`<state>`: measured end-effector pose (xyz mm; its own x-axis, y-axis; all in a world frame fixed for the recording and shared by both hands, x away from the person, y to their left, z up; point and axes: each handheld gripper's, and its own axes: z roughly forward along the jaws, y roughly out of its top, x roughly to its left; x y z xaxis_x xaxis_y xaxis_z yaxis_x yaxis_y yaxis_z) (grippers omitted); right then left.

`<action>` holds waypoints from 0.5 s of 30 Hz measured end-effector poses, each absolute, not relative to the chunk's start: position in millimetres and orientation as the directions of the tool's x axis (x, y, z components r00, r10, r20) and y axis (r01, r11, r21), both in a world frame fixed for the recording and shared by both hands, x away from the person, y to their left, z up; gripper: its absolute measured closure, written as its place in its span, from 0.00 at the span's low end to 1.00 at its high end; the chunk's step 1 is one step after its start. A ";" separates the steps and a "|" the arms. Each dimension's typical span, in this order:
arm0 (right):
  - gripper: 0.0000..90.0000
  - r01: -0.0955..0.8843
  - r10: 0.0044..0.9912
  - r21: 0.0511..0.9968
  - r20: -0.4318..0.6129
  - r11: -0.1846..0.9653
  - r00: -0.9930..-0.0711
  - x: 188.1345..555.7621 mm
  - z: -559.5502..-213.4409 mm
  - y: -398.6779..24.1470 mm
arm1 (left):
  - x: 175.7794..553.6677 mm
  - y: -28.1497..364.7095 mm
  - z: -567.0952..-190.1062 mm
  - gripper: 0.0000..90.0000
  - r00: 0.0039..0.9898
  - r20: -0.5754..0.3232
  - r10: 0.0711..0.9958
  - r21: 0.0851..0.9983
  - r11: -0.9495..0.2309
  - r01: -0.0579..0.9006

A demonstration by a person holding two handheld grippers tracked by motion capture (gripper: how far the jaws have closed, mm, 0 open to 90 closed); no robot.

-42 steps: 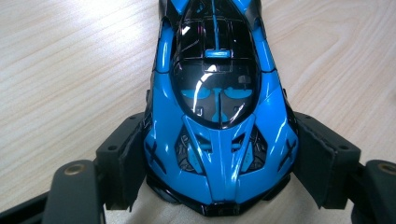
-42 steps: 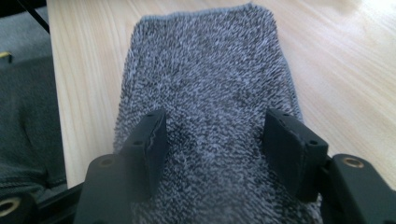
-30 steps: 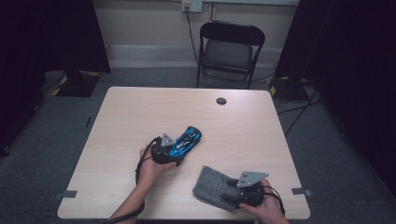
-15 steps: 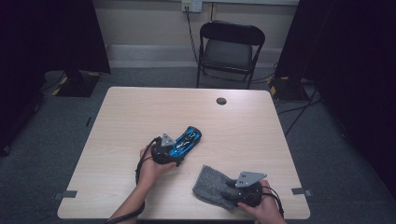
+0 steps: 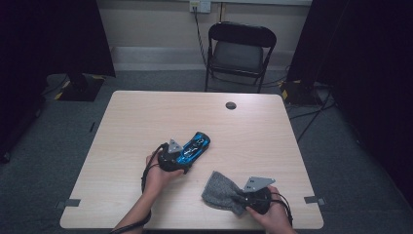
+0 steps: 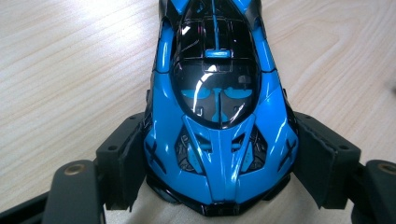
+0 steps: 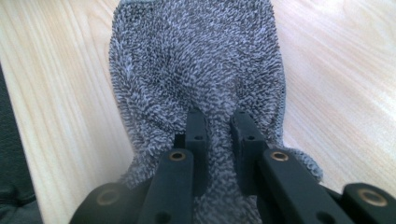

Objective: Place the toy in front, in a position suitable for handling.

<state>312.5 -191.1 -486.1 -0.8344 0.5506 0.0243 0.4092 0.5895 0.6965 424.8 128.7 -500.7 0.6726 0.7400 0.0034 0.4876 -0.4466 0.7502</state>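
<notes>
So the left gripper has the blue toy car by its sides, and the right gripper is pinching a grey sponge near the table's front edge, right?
Not a sponge. The right gripper view shows the right gripper pinching a fold of grey terry cloth. The rest holds: the left gripper clamps the blue toy car by its sides, and the cloth lies near the table's front edge.

Light wood table [image 5: 146,122] w/ dark round grommet [image 5: 231,105] near far edge. Black folding chair [image 5: 240,51] behind it; wall outlet [image 5: 199,6], grey carpet [image 5: 341,161].
</notes>
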 end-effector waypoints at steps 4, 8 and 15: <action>0.89 0.454 0.569 0.700 0.082 0.552 -0.818 317.0 -484.4 -192.7 | 424.8 128.6 -500.8 0.29 0.672 -0.002 0.740 0.750 -0.444 0.490; 0.90 0.469 0.573 0.708 0.111 0.528 -0.812 321.3 -479.7 -195.8 | 424.8 128.5 -500.8 0.29 0.672 -0.003 0.741 0.750 -0.442 0.491; 0.90 0.488 0.604 0.750 0.151 0.445 -0.783 341.0 -457.7 -200.6 | 424.5 128.4 -500.8 0.29 0.670 0.003 0.742 0.751 -0.444 0.488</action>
